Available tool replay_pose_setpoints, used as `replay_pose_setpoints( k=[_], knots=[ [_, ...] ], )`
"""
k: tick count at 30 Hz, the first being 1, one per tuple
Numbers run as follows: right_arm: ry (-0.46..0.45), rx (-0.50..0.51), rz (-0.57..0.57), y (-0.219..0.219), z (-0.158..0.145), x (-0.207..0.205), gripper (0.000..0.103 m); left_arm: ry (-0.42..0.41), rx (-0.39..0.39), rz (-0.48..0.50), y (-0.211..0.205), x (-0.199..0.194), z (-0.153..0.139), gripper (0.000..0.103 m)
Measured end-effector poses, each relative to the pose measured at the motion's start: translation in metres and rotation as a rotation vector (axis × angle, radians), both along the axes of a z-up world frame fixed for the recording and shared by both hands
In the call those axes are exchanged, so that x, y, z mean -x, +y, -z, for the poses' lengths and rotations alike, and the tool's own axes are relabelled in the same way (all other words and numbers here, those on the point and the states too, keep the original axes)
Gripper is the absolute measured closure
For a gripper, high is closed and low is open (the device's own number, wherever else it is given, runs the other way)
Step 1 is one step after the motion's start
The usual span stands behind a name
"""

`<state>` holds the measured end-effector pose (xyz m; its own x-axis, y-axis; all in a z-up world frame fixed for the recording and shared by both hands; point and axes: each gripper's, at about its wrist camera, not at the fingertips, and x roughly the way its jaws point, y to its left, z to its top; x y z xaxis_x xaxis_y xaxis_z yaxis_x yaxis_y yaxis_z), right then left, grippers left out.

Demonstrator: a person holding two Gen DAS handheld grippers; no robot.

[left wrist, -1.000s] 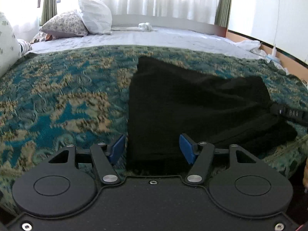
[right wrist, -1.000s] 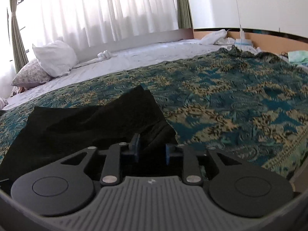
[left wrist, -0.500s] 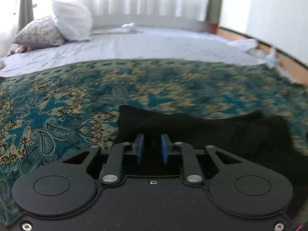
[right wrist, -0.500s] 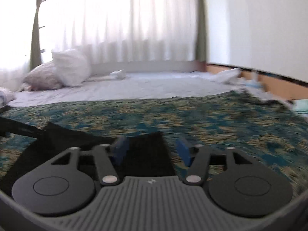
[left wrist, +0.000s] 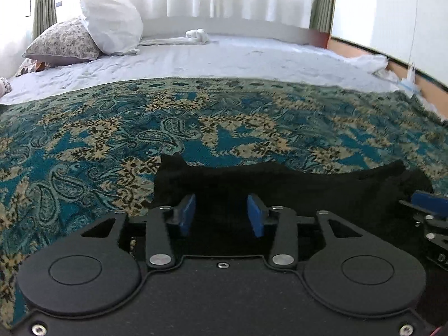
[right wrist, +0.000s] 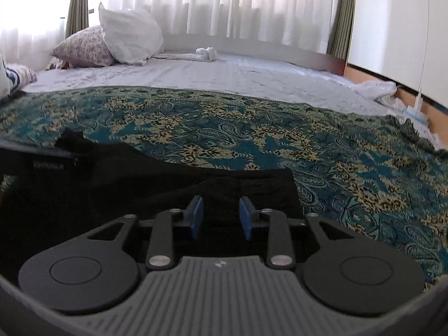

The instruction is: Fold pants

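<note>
Across the left wrist view, the black pants [left wrist: 280, 187] lie folded at the near edge of the patterned blue bedspread [left wrist: 112, 140], their long axis running left to right, one short end at the left and the other reaching the right gripper [left wrist: 428, 200] at the right border. The left gripper [left wrist: 221, 214] sits over the pants' near part; its jaws have just been opening and stand apart, dark cloth showing in the gap, the blue pads [left wrist: 186, 214] not pressing on it. Far beyond lies open bedspread, then white sheet [left wrist: 224, 58] up to the pillows [left wrist: 109, 25] and curtain.

From the right wrist view, the pants [right wrist: 140, 190] spread leftward, their right short end just beside the right gripper [right wrist: 219, 217], whose jaws are likewise parted over the cloth without pinching it. Bedspread [right wrist: 336, 154] stretches free to the right and far side, ending at a rumpled edge near the wall
</note>
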<state>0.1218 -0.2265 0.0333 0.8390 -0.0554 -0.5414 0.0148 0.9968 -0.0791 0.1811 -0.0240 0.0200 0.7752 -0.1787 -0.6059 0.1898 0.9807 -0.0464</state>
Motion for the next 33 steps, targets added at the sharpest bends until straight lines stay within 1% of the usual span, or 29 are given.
replay_pose_setpoints(
  k=[2,4,7,10,12,16,18,20,21,22,23,24,25,26,30,33],
  knots=[
    [-0.010,-0.030,0.004,-0.005,0.002,0.001,0.054,-0.017,0.010,-0.001,0.002,0.004,0.003,0.060],
    [-0.011,-0.048,0.009,-0.008,0.005,0.001,0.054,-0.014,0.016,0.001,0.002,0.003,0.002,0.058],
    [-0.009,-0.046,0.012,-0.008,0.009,-0.001,0.054,-0.027,0.062,0.004,0.008,0.006,0.003,0.057],
    [-0.002,-0.027,0.011,-0.006,0.010,-0.005,0.054,-0.039,0.144,-0.010,0.020,0.010,0.004,0.056],
    [0.003,-0.022,0.011,-0.005,0.011,-0.007,0.054,-0.038,0.177,-0.012,0.026,0.011,0.005,0.057],
    [0.002,-0.011,0.006,-0.003,0.010,-0.006,0.052,-0.038,0.175,-0.013,0.025,0.011,0.005,0.056],
    [-0.008,-0.010,-0.005,-0.002,0.007,-0.003,0.047,-0.039,0.164,-0.006,0.023,0.011,0.004,0.054],
    [-0.017,-0.028,-0.021,-0.002,0.000,0.004,0.031,-0.038,0.140,-0.002,0.019,0.013,0.002,0.047],
    [-0.029,-0.026,-0.017,-0.001,-0.003,0.009,0.029,-0.037,0.122,0.000,0.017,0.015,0.000,0.043],
    [-0.040,-0.019,-0.016,0.001,-0.006,0.014,0.028,-0.033,0.094,-0.003,0.014,0.018,-0.002,0.027],
    [-0.047,-0.011,-0.017,0.003,-0.009,0.019,0.027,-0.032,0.060,-0.017,0.010,0.022,-0.004,0.007],
    [-0.052,-0.008,-0.019,0.004,-0.012,0.024,0.027,-0.035,0.022,-0.042,0.008,0.028,-0.004,0.003],
    [-0.058,-0.011,-0.018,0.005,-0.015,0.029,0.026,-0.041,0.000,-0.062,0.007,0.035,-0.005,0.004],
    [-0.066,-0.020,-0.016,0.004,-0.018,0.035,0.024,-0.036,0.000,-0.062,0.009,0.042,-0.005,0.004],
    [-0.078,-0.065,-0.016,0.001,-0.021,0.060,0.020,0.011,0.037,-0.067,0.022,0.068,-0.004,0.003],
    [-0.081,-0.071,-0.020,0.003,-0.018,0.078,0.018,0.035,0.036,-0.075,0.030,0.087,0.000,0.003]
  ],
)
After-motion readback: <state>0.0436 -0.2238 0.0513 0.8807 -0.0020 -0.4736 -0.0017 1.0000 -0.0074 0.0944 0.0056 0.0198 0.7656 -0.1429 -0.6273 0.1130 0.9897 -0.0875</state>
